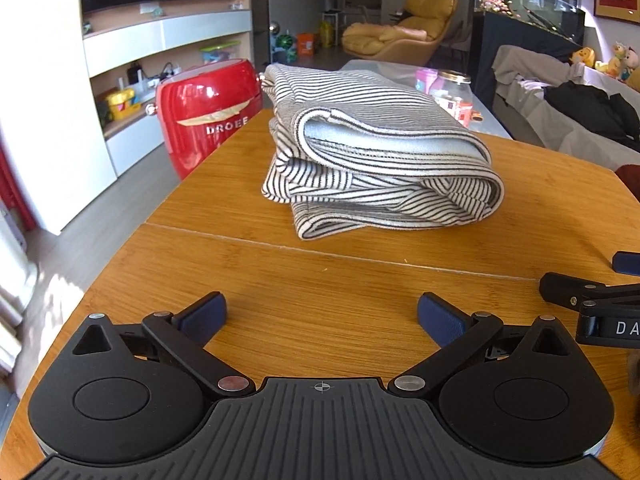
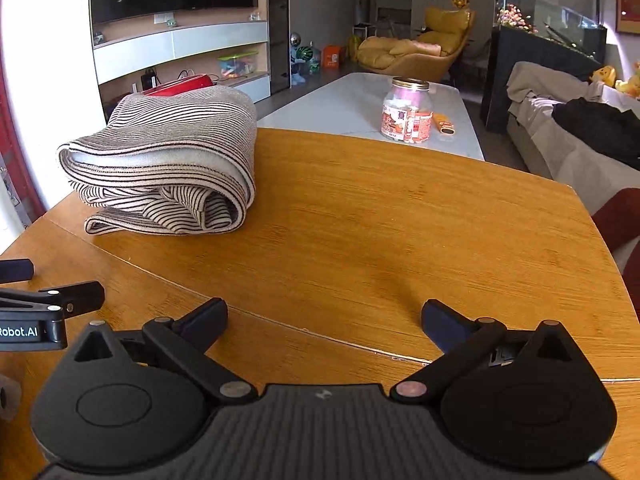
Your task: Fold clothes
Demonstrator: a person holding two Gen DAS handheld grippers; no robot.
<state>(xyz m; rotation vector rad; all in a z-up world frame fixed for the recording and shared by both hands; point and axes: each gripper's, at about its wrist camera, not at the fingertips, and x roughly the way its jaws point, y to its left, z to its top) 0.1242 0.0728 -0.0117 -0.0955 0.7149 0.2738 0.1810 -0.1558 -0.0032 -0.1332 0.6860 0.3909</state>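
Observation:
A black-and-white striped garment point(image 1: 376, 156) lies folded in a thick bundle on the wooden table point(image 1: 280, 280), straight ahead in the left wrist view. The same striped garment point(image 2: 168, 168) sits at the far left in the right wrist view. My left gripper point(image 1: 322, 316) is open, low over the table, well short of the bundle, with nothing between its blue pads. My right gripper point(image 2: 324, 318) is open too and empty, over bare wood to the right of the bundle. Each gripper shows at the other view's edge: the right gripper point(image 1: 624, 276) and the left gripper point(image 2: 44, 284).
A red appliance point(image 1: 208, 116) stands just past the table's far left edge. Beyond the wooden table a white table point(image 2: 360, 108) holds a glass jar point(image 2: 408, 110). A sofa point(image 2: 572, 148) with dark clothes lies to the right, a yellow armchair point(image 1: 404, 32) far back.

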